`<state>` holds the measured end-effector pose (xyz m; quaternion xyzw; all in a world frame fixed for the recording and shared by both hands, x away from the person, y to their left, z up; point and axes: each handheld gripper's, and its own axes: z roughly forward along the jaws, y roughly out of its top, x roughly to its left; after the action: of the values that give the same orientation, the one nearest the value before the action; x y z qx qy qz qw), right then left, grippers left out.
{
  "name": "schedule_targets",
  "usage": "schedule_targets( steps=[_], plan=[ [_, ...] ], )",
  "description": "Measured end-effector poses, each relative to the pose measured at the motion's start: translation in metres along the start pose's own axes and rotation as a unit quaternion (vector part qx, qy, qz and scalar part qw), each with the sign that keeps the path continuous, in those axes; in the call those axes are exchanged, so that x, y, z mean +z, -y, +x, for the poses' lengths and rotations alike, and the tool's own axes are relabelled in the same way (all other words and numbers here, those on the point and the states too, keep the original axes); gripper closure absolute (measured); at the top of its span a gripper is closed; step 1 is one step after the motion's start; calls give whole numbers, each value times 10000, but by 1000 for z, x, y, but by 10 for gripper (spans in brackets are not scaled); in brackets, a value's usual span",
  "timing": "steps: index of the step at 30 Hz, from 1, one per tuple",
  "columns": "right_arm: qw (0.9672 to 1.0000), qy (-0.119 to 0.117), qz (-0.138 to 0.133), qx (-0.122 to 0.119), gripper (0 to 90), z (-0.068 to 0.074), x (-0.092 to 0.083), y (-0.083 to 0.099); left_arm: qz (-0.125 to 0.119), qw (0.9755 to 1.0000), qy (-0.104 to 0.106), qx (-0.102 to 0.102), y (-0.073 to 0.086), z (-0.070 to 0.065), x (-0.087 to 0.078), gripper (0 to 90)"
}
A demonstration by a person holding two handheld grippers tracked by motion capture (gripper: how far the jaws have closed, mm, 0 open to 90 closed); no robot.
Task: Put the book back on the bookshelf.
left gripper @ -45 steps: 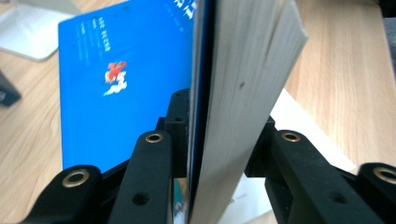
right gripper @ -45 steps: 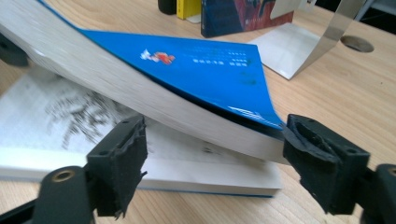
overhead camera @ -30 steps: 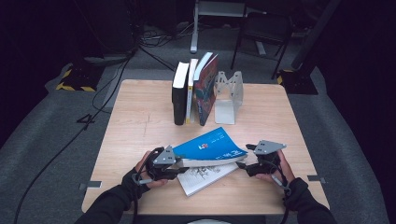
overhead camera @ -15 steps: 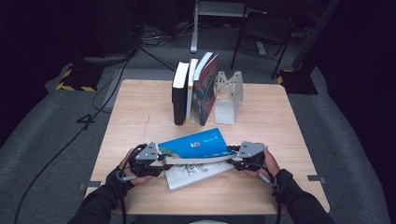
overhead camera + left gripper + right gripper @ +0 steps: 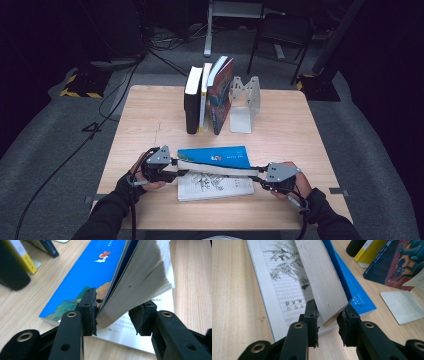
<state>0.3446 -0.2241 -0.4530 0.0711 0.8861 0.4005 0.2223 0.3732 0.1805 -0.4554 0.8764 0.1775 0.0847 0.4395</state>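
Note:
A blue paperback (image 5: 215,156) hangs level just above an open white book (image 5: 215,187) near the table's front edge. My left gripper (image 5: 176,168) holds its left end. In the left gripper view the left pad sits on the blue cover (image 5: 87,272) and the fanned pages meet the right pad; these jaws (image 5: 116,315) have just been opening a little with the book between them. My right gripper (image 5: 256,175) holds the right end. Its jaws (image 5: 328,315) have just been closing and now pinch the corner of the page block and blue cover (image 5: 352,290).
Three books (image 5: 205,95) stand upright at the table's back middle, beside a clear bookend (image 5: 245,100). The bookend's flat base (image 5: 404,305) lies right of the blue book. The printed page of the white book (image 5: 279,272) lies under the lifted paperback.
The blue book has turned from a slanted pose to lie square with the table's front edge. The right jaws closed onto its corner. Both hands shifted slightly.

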Motion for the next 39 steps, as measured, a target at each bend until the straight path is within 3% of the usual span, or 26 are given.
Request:
schedule_targets(
  steps=[6,9,12,15,19,21,22,23,25,26,29,32,33,36,39],
  plan=[
    [9995,51,-225,211,721,-1,-21,4,-142,9998,151,37,-15,10,9,571],
    [9991,-6,-285,326,721,-3,-23,8,-126,9999,76,15,-17,9,10,550],
    [9985,-37,-376,399,719,-6,-24,8,-75,9998,-192,-11,-20,0,5,483],
    [9985,-45,-397,378,711,-8,-23,7,-69,9993,-298,215,-24,-17,-1,393],
    [9985,-60,-440,315,696,-10,-21,4,101,9979,-391,508,-31,-34,7,375],
    [9985,-54,-455,314,686,-12,-20,2,283,9969,-344,650,-30,-38,14,416],
    [9983,-56,-477,333,683,-12,-20,1,283,9969,-344,650,-30,-38,14,474],
    [9983,-56,-477,333,683,-12,-20,1,325,9968,-289,668,-28,-39,19,474],
    [9983,-88,-478,332,679,-13,-18,1,385,9963,-256,728,-25,-41,23,621],
    [9980,-96,-503,365,675,-14,-18,1,429,9957,-257,777,-24,-42,24,653],
    [9962,-182,-646,550,645,-19,-15,2,416,9968,-134,674,-20,-39,24,681],
    [9906,-538,-813,960,538,-26,-8,6,367,9976,-50,579,-17,-34,23,682],
    [9908,-612,-691,985,499,-27,-2,7,374,9977,-42,567,-16,-32,22,679],
    [9947,-583,-357,770,562,-22,12,8,373,9979,-67,532,-14,-29,20,670],
    [9943,-583,-427,790,613,-22,19,9,447,9979,-172,439,-13,-25,17,652]
  ],
)
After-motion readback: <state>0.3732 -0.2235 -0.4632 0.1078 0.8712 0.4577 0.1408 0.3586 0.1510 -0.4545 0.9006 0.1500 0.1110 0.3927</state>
